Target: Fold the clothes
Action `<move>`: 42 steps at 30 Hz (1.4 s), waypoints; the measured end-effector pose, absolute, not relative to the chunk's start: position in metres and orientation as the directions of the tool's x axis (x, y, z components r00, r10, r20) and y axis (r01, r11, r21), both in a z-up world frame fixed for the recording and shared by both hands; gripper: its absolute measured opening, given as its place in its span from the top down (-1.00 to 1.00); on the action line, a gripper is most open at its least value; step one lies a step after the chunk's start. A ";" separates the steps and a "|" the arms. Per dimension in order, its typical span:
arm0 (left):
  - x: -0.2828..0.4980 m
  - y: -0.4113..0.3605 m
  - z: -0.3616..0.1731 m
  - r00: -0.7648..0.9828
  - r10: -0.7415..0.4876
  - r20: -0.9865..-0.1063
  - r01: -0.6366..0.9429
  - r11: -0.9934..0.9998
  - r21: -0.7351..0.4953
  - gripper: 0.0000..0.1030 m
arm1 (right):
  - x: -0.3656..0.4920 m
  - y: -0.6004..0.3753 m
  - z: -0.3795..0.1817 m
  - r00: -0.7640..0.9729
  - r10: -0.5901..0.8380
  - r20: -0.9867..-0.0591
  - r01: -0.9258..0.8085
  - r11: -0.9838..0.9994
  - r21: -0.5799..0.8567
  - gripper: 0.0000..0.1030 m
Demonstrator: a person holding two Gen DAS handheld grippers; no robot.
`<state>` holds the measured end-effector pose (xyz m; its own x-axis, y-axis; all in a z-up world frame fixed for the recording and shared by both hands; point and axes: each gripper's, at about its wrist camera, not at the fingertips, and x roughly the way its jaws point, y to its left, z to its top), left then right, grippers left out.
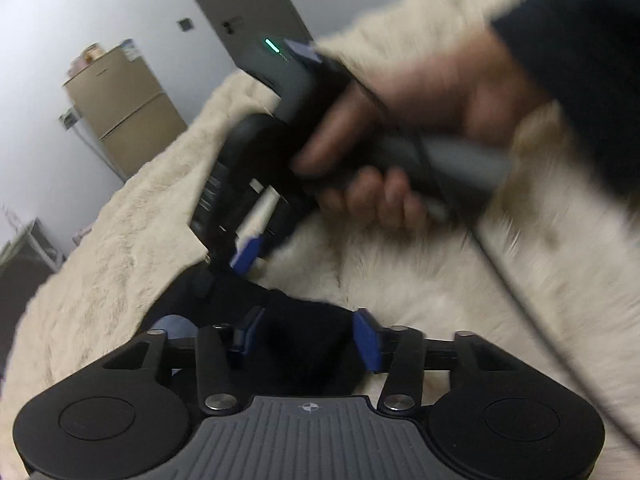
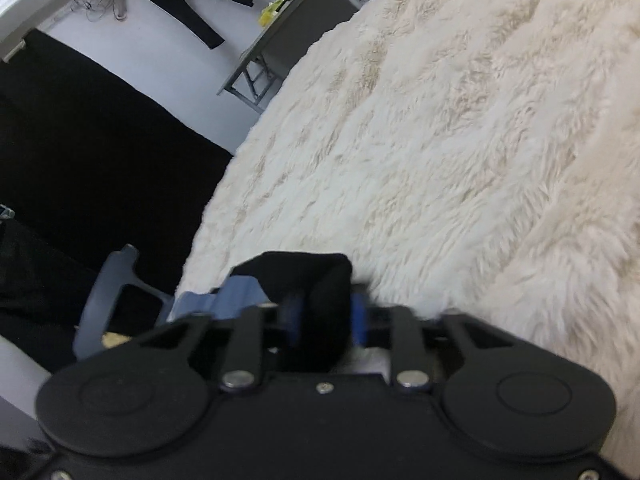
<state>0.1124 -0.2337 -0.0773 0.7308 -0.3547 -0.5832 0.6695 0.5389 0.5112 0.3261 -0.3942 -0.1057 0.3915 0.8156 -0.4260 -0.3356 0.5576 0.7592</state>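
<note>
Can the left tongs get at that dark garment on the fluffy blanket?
Probably yes: the dark garment already lies between the fingers of the open left tongs, and nothing covers it there.

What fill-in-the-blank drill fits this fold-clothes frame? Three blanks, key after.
1. The right gripper clamps a ___ garment.
2. In the left wrist view, a bare ___ grips the right gripper's handle.
3. The pads of the left gripper are ___ in colour.
Missing words: black; hand; blue.
</note>
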 end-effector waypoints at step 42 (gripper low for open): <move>0.044 0.083 -0.007 0.866 -0.286 -0.411 0.291 0.955 -0.052 -0.63 | 0.248 -0.369 -0.077 0.517 0.637 -0.572 -0.429 0.771 0.471 -0.07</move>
